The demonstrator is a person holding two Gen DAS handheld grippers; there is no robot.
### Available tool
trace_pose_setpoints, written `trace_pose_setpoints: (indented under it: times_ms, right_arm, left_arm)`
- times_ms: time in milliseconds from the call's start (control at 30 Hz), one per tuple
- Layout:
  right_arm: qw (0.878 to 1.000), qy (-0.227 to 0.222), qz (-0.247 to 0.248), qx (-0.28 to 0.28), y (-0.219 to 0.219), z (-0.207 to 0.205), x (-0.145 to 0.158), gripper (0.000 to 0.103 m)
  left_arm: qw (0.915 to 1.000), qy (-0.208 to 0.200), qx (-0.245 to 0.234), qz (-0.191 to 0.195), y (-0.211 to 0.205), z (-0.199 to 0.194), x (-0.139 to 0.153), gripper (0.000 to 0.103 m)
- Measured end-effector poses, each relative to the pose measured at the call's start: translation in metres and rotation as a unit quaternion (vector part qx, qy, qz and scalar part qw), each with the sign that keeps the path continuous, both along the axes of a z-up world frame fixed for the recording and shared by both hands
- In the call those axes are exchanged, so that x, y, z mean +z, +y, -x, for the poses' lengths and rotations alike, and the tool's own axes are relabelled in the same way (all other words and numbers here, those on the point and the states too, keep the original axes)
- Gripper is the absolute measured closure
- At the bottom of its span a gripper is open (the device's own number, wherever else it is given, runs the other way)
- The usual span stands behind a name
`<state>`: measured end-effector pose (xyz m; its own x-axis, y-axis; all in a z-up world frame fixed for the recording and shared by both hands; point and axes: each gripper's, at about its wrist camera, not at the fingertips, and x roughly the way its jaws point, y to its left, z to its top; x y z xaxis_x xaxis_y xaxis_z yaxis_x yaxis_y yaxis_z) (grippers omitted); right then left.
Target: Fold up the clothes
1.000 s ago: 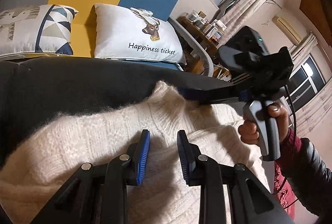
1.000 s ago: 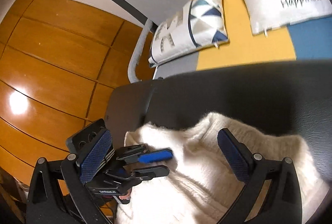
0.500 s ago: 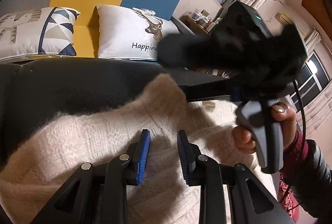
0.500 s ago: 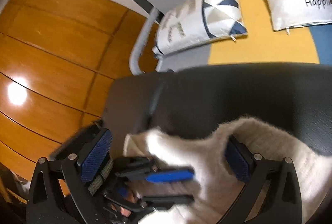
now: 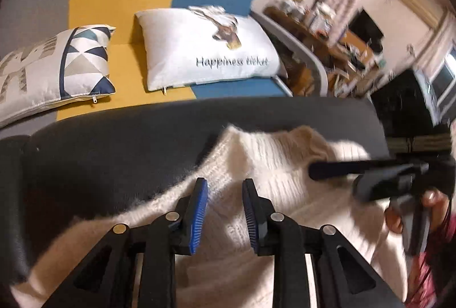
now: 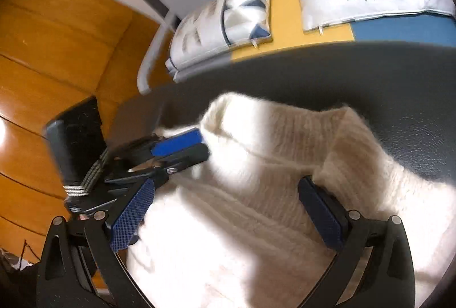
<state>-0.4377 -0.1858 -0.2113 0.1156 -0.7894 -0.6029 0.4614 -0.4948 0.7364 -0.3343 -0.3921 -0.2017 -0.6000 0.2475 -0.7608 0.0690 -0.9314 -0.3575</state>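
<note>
Cream sweater (image 5: pixel 285 174) lying on a black table (image 5: pixel 114 154), left gripper (image 5: pixel 225 208) jaws closing in over knit without pinching it, right gripper (image 6: pixel 228 211) jaws spread wide above it, gripping nothing.

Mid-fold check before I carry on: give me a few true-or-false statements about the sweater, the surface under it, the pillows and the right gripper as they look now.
1. The sweater is cream-white knit. True.
2. It lies on a wooden floor. False: it lies on a black padded surface; wood panelling shows only at the side.
3. The right gripper is clamped shut. False: its fingers stand wide apart over the sweater.
4. Two pillows lie beyond the black surface. True: a deer pillow reading "Happiness ticket" and a triangle-patterned pillow.
5. The deer pillow rests on the sweater. False: it lies apart, on the yellow and blue cushion.
</note>
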Motion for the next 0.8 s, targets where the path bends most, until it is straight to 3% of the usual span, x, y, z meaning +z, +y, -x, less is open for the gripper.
trace_pose_setpoints:
  times_ms: [133, 267, 367, 433, 500, 600, 700, 800]
  right_arm:
    - [0.998, -0.006, 0.051, -0.049, 0.023, 0.004, -0.008, 0.0]
    - [0.999, 0.018, 0.022, -0.045, 0.025, -0.01, 0.006, 0.0]
    - [0.999, 0.044, 0.024, -0.004, 0.033, -0.04, 0.025, 0.0]
    - [0.998, 0.061, 0.012, 0.016, 0.036, -0.056, 0.027, 0.0]
    - [0.998, 0.063, 0.003, 0.009, 0.044, -0.062, 0.02, 0.0]
    - [0.998, 0.047, 0.011, -0.029, 0.06, -0.063, 0.015, 0.0]
    - [0.996, 0.022, 0.069, -0.05, 0.077, -0.074, 0.023, 0.0]
    - [0.995, 0.022, 0.078, -0.057, 0.093, -0.098, 0.024, 0.0]
  left_arm:
    - [0.9987, 0.017, 0.024, -0.042, -0.01, -0.013, -0.003, 0.079]
    - [0.9936, 0.055, 0.053, -0.083, -0.029, -0.047, 0.015, 0.073]
    - [0.9919, 0.084, 0.067, -0.067, -0.039, -0.081, 0.025, 0.071]
    - [0.9936, 0.06, 0.093, -0.021, -0.047, -0.09, 0.017, 0.071]
    - [0.9917, 0.025, 0.115, -0.052, -0.062, -0.093, -0.001, 0.073]
    - [0.9816, 0.06, 0.131, -0.125, -0.07, -0.122, 0.013, 0.071]
    - [0.9645, 0.094, 0.148, -0.198, -0.078, -0.153, 0.024, 0.066]
    - [0.9429, 0.101, 0.168, -0.269, -0.076, -0.201, 0.015, 0.063]
